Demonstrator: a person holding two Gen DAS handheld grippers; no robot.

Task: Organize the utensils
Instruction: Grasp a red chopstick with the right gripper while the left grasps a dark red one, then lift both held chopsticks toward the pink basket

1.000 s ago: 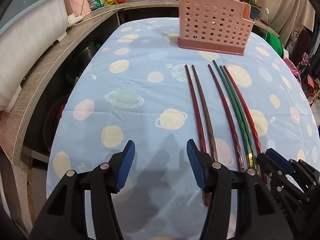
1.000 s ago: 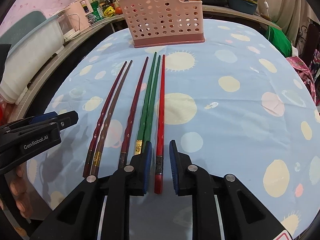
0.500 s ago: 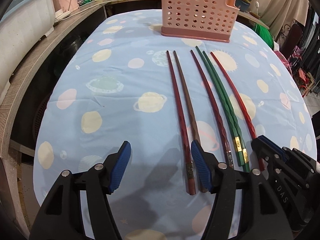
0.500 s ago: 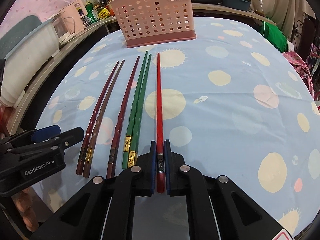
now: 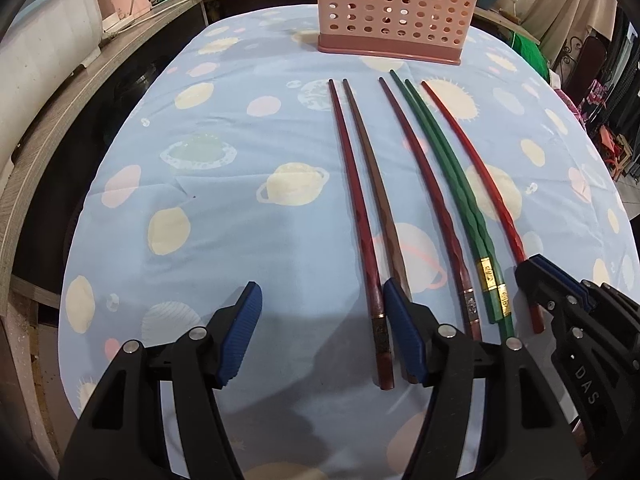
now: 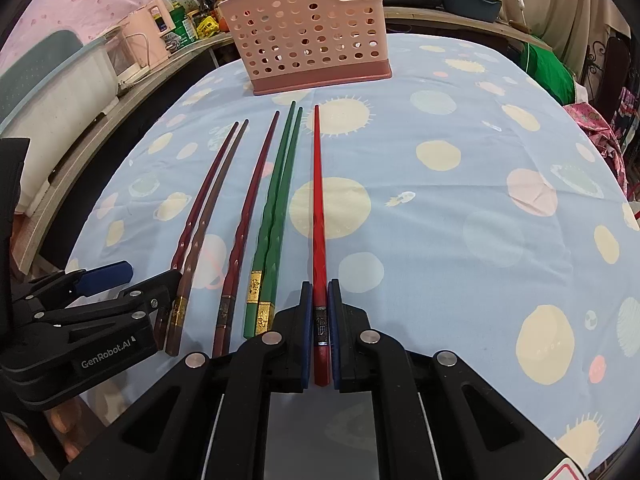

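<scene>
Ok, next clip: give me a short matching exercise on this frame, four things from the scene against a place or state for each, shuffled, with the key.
Column 1
1. red chopstick
2. left gripper
3. pink basket
4. green chopsticks

Column 2
A. standing upright at the far end of the tablecloth
B. clamped between the pads of the right gripper
C. open, with nothing between its pads
D. lying side by side, just left of the red chopstick

Pairs: 1-B, 2-C, 3-A, 4-D
</scene>
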